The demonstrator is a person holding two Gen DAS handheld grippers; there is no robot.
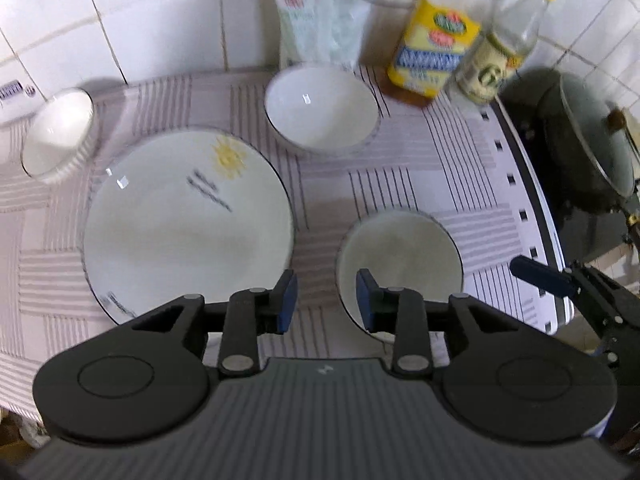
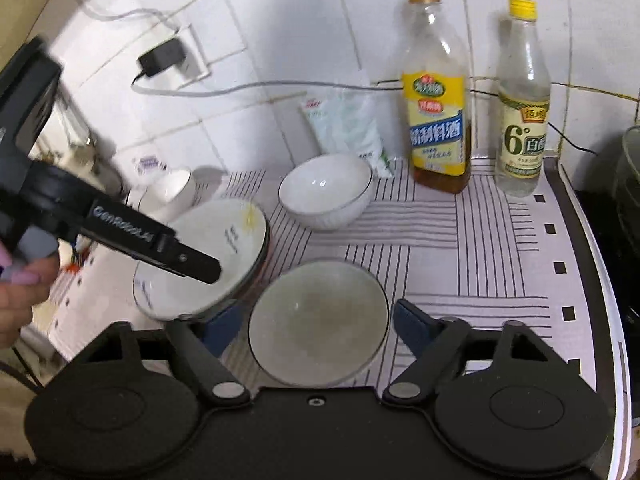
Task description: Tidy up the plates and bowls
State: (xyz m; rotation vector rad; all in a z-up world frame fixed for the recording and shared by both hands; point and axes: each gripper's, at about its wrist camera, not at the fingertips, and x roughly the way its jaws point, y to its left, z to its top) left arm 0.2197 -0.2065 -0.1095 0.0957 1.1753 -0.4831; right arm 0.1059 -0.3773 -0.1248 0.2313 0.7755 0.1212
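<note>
A large white plate with a yellow sun print lies on the striped cloth, left of a near white bowl. A second white bowl stands behind them and a third bowl at the far left. My left gripper is open and empty, hovering above the gap between plate and near bowl. My right gripper is open with its jaws on either side of the near bowl, not touching it. The plate, back bowl and left gripper also show in the right wrist view.
A cooking wine bottle and a vinegar bottle stand at the back by the tiled wall, with a white packet beside them. A dark pot with glass lid sits right of the table's edge.
</note>
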